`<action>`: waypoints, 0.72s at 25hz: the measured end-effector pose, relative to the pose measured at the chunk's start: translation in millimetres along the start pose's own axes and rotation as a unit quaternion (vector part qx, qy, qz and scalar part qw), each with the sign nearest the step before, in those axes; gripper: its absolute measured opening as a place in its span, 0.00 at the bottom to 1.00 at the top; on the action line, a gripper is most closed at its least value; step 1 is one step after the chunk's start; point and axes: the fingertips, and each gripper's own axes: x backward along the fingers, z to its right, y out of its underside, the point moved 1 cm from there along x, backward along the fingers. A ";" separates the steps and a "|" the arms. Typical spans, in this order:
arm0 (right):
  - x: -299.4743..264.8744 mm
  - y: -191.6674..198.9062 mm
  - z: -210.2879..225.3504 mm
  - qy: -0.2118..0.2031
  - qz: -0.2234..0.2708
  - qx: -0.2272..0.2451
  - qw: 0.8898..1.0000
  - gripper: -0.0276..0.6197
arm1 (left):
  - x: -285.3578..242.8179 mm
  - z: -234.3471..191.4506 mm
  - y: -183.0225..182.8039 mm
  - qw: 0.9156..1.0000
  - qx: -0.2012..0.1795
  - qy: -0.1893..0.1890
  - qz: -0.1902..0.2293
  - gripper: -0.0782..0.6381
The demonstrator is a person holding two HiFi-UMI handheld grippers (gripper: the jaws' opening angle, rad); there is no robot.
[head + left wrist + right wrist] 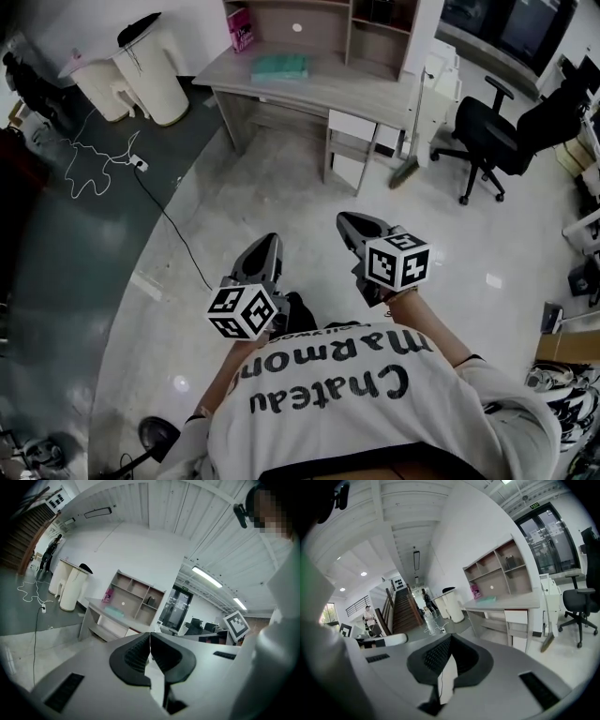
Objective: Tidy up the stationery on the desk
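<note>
- At the far left, two white round bins (150, 80) stand on the floor (281, 187), with a white cable (94, 159) looped in front of them.
- Your left tool (267, 242) is over bare floor, well apart from the desk. Its jaws are pressed together with nothing between them.
- The grey wooden tabletop (347, 86) is ahead of you against the wall and carries a shelf unit (319, 19) along its back edge.
- A pink box (241, 28) stands upright at the tabletop's back left corner.
- A teal flat stack (279, 66) lies just right of the pink box, near the back edge.
- Your right tool (349, 221) is beside the left one, also closed and empty.
- A broom (405, 173) stands at the tabletop's right end.
- A black office chair (497, 131) sits further right.
</note>
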 end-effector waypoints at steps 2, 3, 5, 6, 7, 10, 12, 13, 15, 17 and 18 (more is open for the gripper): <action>-0.8 3.3 5.4 0.000 -0.003 -0.009 1.000 0.06 | -4.7 -0.6 1.7 1.000 -0.005 0.000 -0.009 0.13; -0.7 4.0 9.1 0.001 -0.001 -0.013 1.000 0.06 | -7.9 -1.2 2.3 1.000 -0.008 0.000 -0.012 0.13; 1.4 4.1 19.0 0.006 0.007 -0.021 1.000 0.06 | -15.9 -1.7 2.5 1.000 -0.014 0.001 -0.012 0.13; 2.7 3.8 24.8 0.009 0.011 -0.023 1.000 0.06 | -20.7 -1.5 1.6 1.000 -0.018 0.003 -0.009 0.13; 3.7 4.1 31.2 0.013 0.015 -0.026 0.999 0.06 | -25.6 -1.4 0.4 1.000 -0.022 0.004 -0.006 0.13; 4.7 7.4 52.9 0.031 0.019 -0.044 0.998 0.06 | -40.1 -4.0 -2.1 1.000 -0.024 0.008 -0.003 0.13; 3.1 6.1 63.8 0.037 0.020 -0.058 0.997 0.06 | -49.9 -7.5 -2.5 1.000 -0.017 0.010 -0.007 0.13; 1.0 3.9 67.6 0.038 0.019 -0.062 0.997 0.06 | -55.1 -9.6 -3.2 1.000 -0.015 0.009 -0.009 0.13; -5.3 -2.7 75.0 0.040 0.017 -0.064 0.997 0.06 | -66.5 -13.8 -5.6 1.000 -0.009 0.008 -0.012 0.13; -14.4 -11.5 84.0 0.044 0.016 -0.065 0.997 0.06 | -79.9 -17.6 -10.2 1.000 -0.007 0.010 -0.012 0.13; -19.9 -16.5 89.0 0.046 0.016 -0.066 0.997 0.06 | -87.0 -19.7 -13.4 1.000 -0.007 0.012 -0.011 0.13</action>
